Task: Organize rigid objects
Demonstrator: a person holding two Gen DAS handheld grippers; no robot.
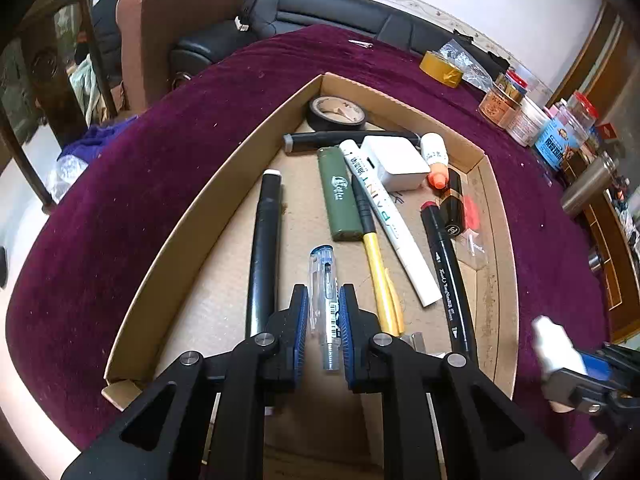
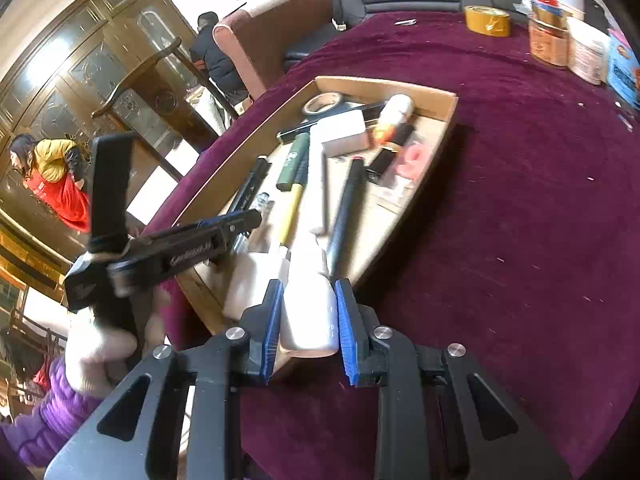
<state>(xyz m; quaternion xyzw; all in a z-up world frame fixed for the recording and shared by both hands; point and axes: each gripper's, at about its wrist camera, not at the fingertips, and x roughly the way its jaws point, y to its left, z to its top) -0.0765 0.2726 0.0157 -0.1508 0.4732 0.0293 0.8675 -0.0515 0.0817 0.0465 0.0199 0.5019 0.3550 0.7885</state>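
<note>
1. Sat on a purple velvet cloth (image 1: 120, 208): a shallow cardboard tray (image 1: 192, 216), open at the top, with the task's things laid inside it.
2. Lay along the tray's left side: a long black marker (image 1: 264, 248) with a white end cap.
3. Clamped narrowly in the left gripper (image 1: 325, 312), over the tray floor: a clear ballpoint pen (image 1: 326, 296), blue pads pressed on both sides of its barrel.
4. Rested to the right of that pen: a green lighter (image 1: 340, 196), a yellow-barrelled pen (image 1: 378, 268), a white paint marker (image 1: 384, 220) and a black twin-tip marker (image 1: 448, 272).
5. Grouped at the far end: a roll of black tape (image 1: 338, 112), a white charger block (image 1: 396, 160), a small glue bottle (image 1: 436, 160) with an orange tip and a black lipstick (image 1: 454, 204).
6. Held in the right gripper (image 2: 306, 320), jaws closed on its body: a small white bottle (image 2: 308, 312), at the tray's near right corner.
7. Stood well apart on the cloth, far right: a yellow tape roll (image 1: 440, 68) and several jars (image 1: 500, 100).
</note>
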